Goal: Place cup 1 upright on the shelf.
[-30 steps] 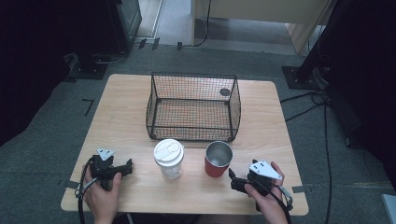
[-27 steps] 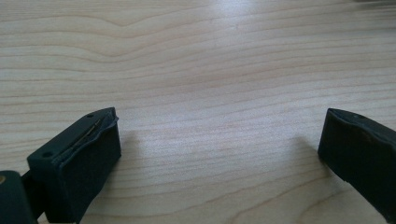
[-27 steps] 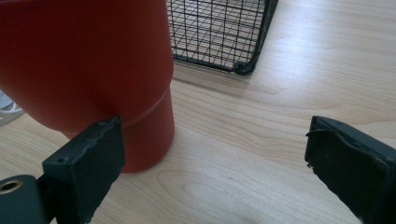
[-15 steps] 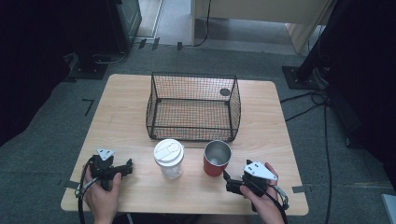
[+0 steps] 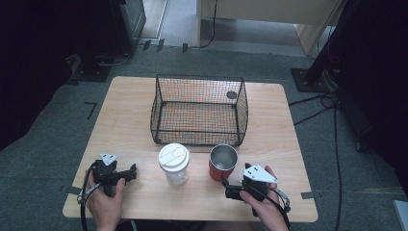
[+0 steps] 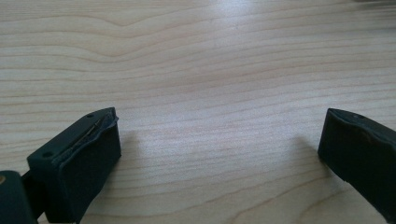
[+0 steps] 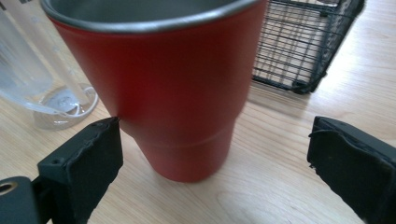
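A red metal cup [image 5: 223, 163] stands upright near the table's front, just right of a clear plastic cup with a white lid [image 5: 174, 163]. My right gripper [image 5: 227, 189] lies low at the red cup's front right, pointing left at its base. In the right gripper view the red cup [image 7: 177, 93] rises just ahead of the right gripper [image 7: 215, 154]. The jaws have just been opening and stand wide, pads off the cup wall. The clear cup [image 7: 42, 70] shows behind at left. My left gripper [image 5: 131, 171] rests open at the front left over bare wood [image 6: 219, 154].
A black wire basket [image 5: 197, 137] sits mid-table behind both cups, a small dark round thing [image 5: 232, 95] at its back right; its corner [image 7: 299, 46] shows past the red cup. The wooden table [image 5: 130, 110] has bare room at left and right. Cables trail on the floor at right.
The right hand has slid a little left, bringing its jaws up to the red cup's base. The left hand and both cups have stayed put.
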A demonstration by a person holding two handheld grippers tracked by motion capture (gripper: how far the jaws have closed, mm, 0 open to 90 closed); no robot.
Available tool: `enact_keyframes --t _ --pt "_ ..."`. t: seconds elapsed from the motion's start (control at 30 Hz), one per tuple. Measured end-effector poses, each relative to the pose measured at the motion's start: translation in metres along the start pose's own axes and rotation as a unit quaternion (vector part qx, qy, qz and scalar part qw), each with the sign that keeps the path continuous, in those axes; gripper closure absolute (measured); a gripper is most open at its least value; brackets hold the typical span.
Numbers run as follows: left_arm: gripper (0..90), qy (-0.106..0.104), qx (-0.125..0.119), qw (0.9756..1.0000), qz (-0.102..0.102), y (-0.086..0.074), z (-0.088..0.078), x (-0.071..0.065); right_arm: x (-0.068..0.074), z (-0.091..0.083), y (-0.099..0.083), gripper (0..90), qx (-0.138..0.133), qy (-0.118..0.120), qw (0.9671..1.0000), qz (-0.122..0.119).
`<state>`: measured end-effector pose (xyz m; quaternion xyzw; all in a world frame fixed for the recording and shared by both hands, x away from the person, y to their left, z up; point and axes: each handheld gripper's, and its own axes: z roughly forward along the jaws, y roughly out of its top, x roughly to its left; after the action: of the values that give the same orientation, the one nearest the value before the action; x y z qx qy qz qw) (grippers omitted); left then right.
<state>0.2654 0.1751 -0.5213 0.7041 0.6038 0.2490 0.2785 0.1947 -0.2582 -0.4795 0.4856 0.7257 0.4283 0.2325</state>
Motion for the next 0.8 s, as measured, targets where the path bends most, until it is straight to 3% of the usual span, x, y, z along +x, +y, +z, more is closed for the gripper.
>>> enact_keyframes --t 0.23,0.8 --pt "0.0 0.000 0.000 1.0000 0.000 0.000 0.000 0.000 0.006 0.006 0.005 2.4 -0.004 0.008 1.0000 0.002" --pt "0.0 0.000 0.000 1.0000 0.000 0.000 0.000 0.000 0.022 0.027 0.019 2.5 -0.009 -0.017 0.9998 -0.009"
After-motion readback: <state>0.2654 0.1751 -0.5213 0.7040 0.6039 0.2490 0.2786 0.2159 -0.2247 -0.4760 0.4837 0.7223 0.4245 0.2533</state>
